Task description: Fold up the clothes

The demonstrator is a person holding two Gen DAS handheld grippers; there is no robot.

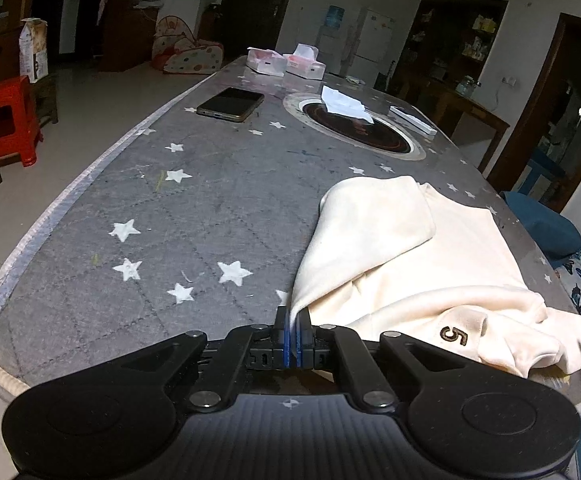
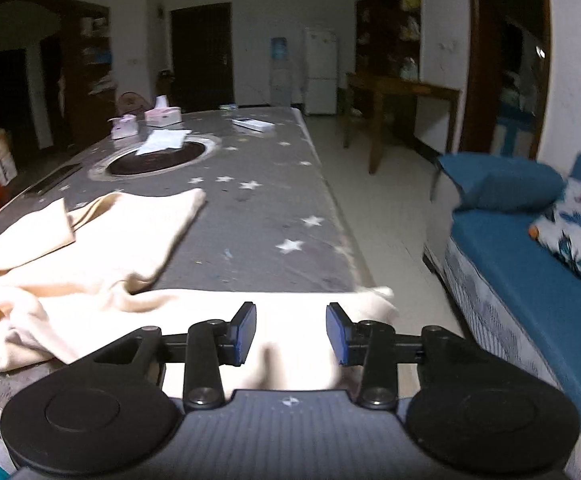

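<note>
On the star-patterned grey table (image 1: 150, 208), a cream garment (image 1: 410, 256) is lying crumpled at four o'clock. At six o'clock the left gripper (image 1: 292, 322) is pinching its edge, jaws closed; the right gripper (image 2: 291, 330) is hovering partly open over another cream fold, gripping nothing.
</note>
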